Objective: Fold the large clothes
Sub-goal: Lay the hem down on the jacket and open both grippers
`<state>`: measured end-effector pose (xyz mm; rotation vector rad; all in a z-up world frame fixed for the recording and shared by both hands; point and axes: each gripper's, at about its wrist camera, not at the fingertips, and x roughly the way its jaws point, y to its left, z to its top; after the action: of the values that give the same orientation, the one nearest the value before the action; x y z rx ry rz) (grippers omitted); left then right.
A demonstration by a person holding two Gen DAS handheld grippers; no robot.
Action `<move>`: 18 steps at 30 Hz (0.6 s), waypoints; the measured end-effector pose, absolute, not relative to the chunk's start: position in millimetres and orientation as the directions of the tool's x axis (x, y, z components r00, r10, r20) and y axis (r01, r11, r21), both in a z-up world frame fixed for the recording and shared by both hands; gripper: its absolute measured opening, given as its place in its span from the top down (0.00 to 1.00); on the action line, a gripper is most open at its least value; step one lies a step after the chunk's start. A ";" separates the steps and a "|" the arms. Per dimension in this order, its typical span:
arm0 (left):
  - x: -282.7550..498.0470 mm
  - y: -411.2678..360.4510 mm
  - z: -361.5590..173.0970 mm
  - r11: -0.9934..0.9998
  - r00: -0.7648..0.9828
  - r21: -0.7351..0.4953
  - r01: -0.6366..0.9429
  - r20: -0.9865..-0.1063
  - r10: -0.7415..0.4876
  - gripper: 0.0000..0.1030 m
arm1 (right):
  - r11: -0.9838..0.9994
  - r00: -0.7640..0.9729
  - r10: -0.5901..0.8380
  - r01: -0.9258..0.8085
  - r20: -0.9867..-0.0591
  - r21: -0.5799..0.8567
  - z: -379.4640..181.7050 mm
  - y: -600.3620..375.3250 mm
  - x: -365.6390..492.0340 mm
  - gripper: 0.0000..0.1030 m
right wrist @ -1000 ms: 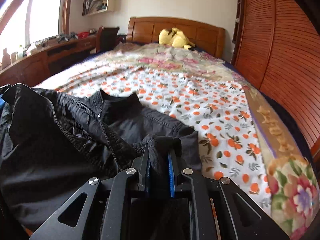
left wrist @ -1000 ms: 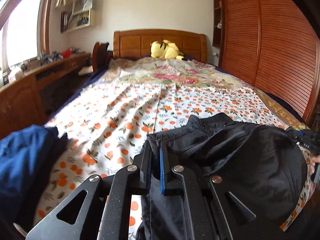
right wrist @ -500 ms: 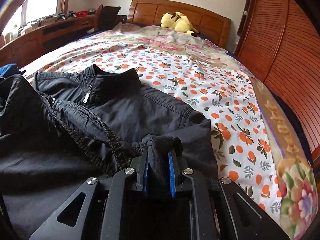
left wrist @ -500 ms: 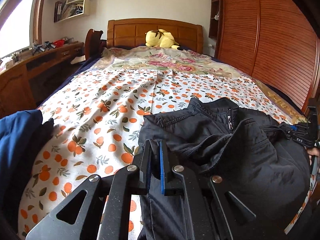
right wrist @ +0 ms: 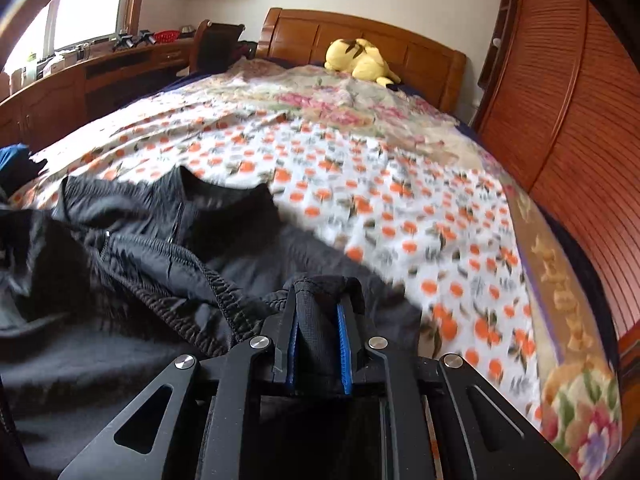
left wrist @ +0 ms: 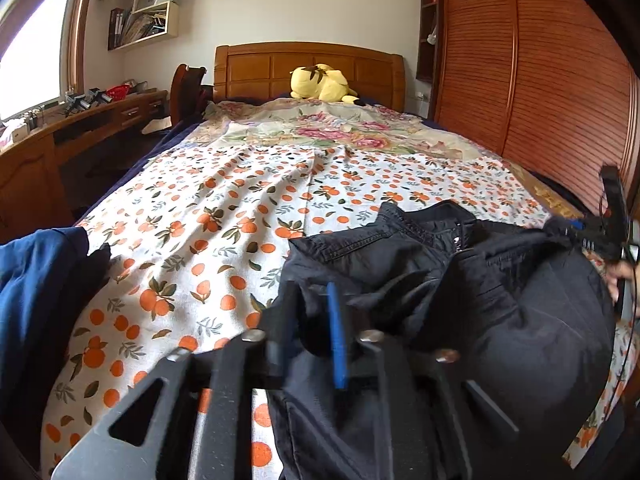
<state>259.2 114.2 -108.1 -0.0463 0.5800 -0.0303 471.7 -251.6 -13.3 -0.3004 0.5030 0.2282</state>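
Left wrist view, gripper: the left gripper (left wrist: 312,320) sits at 6 o'clock; its jaws have just been opening, and they now stand apart with black cloth loose between them, released rather than pinched.
Left wrist view, garment: the black jacket (left wrist: 460,280) lies heaped on the orange-print bedsheet (left wrist: 220,220) from 5 to 3 o'clock, collar toward the headboard.
Left wrist view, other tool: the right gripper (left wrist: 584,232) shows at 3 o'clock, holding the jacket's far edge.
Left wrist view, surroundings: a blue garment (left wrist: 36,280) lies at 9 o'clock; a yellow plush toy (left wrist: 320,84) sits at 12 o'clock.
Right wrist view, gripper: the right gripper at 6 o'clock is clenched on a fold of the jacket, ribbed fabric bulging between the blue pads (right wrist: 344,344).
Right wrist view, garment: the jacket spreads toward 9 o'clock, zip and collar visible.
What this means: the left side looks laid down; the right side probably gets placed next, before any fold.
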 end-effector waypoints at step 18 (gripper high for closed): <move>256.5 108.8 -103.1 0.998 0.865 -0.053 0.022 -0.499 -0.046 0.27 | 0.961 0.901 0.056 -0.165 -0.430 -0.222 17.0 -239.9 570.4 0.85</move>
<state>256.5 108.8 -103.1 -0.0463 0.5235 -0.0354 570.4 -239.9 17.0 -0.2584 0.4347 0.1155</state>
